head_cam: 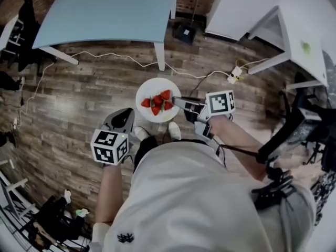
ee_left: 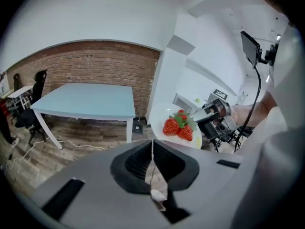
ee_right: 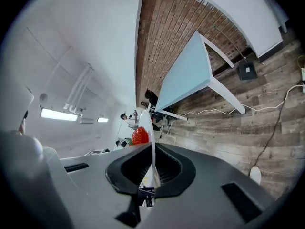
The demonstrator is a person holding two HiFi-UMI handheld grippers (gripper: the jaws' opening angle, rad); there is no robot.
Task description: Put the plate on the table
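Observation:
A white plate [head_cam: 157, 86] with several strawberries [head_cam: 158, 103] hangs level above the wooden floor, in front of my feet. My right gripper [head_cam: 179, 102] is shut on the plate's right rim. In the right gripper view the plate [ee_right: 145, 122] is edge-on between the jaws, a strawberry [ee_right: 139, 135] behind it. My left gripper [head_cam: 125, 112] hovers lower left of the plate, apart from it, shut and empty. Its own view shows the plate [ee_left: 163, 112], the berries [ee_left: 177, 126] and the right gripper [ee_left: 210, 116] beyond its closed jaws. The light blue table [head_cam: 110, 9] stands ahead.
White desks [head_cam: 262, 7] stand to the far right, with a power strip [head_cam: 234, 75] and cables on the floor between. A black box [head_cam: 185, 33] lies by the table's leg. A dark chair [head_cam: 23, 25] is at far left. My shoes [head_cam: 140, 133] are below the plate.

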